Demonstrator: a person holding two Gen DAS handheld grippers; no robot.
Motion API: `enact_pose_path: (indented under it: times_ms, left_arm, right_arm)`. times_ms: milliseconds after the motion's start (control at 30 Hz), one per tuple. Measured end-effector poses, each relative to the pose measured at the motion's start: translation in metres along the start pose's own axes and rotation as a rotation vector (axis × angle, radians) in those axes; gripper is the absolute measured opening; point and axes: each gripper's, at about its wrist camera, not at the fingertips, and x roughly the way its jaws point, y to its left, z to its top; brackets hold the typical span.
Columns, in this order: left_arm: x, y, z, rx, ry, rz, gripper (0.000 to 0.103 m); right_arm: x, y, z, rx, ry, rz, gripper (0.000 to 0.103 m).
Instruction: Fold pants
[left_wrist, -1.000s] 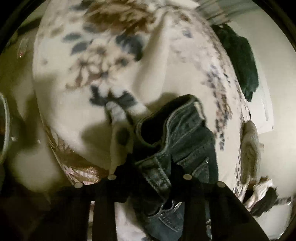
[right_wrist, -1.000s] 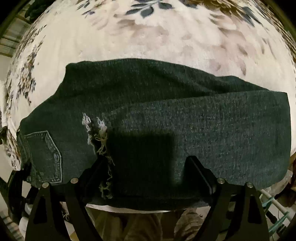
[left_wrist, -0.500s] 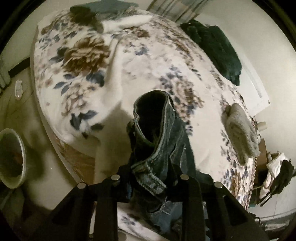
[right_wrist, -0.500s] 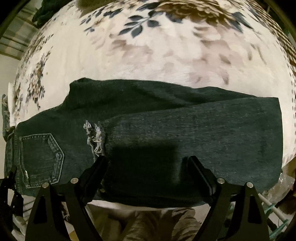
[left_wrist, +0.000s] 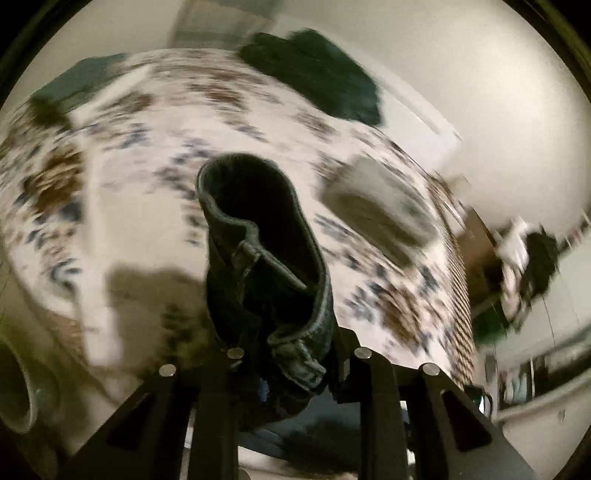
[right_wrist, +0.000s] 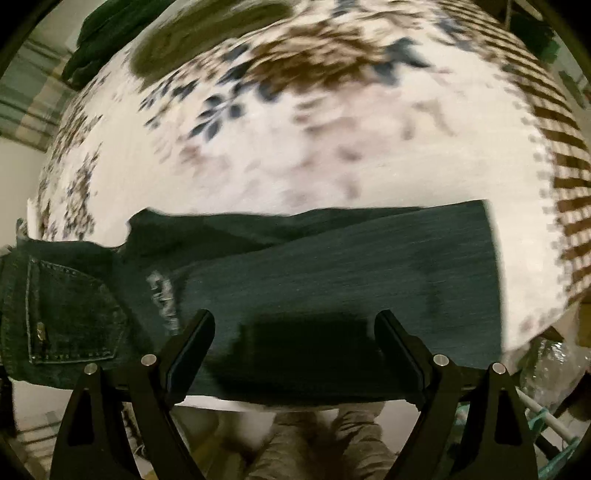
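Observation:
The pants are dark blue jeans. In the right wrist view their legs (right_wrist: 332, 273) lie flat across the near edge of a floral bed, with a back pocket (right_wrist: 70, 314) at the left and a frayed rip beside it. My right gripper (right_wrist: 293, 354) is open above the legs, its fingers apart and holding nothing. In the left wrist view my left gripper (left_wrist: 295, 363) is shut on the jeans' waistband (left_wrist: 258, 236), which stands up bunched and lifted above the bed.
The floral bedspread (left_wrist: 140, 184) fills both views. A dark green garment (left_wrist: 314, 74) lies at the far edge, and a grey folded cloth (left_wrist: 380, 210) at the right. A round basin (left_wrist: 18, 391) sits on the floor at the left.
My left gripper has lifted the waistband higher and tilted up, showing more of the room. My right gripper has drawn back and up from the legs, staying open.

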Motion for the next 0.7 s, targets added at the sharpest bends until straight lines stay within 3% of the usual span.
enact_pose_path:
  times_ms: [167,333,533,700]
  left_arm:
    - [0.028,-0.078,-0.047,0.135,0.117,-0.083,0.019]
    - [0.074,-0.136,-0.114,0.316,0.252,-0.091,0.019]
    - [0.145,-0.149,-0.174,0.413,0.487,-0.017,0.019]
    - [0.153,-0.156,-0.177,0.426,0.538,0.023,0.022]
  right_arm:
    - [-0.024,-0.061,0.003,0.072,-0.032,-0.026,0.09]
    - [-0.036,-0.129,-0.001,0.163,-0.052,-0.057,0.09]
    - [-0.041,-0.19,-0.005,0.232,-0.046,-0.069,0.09]
    - [-0.045,-0.202,-0.003,0.207,-0.046,-0.04,0.09]
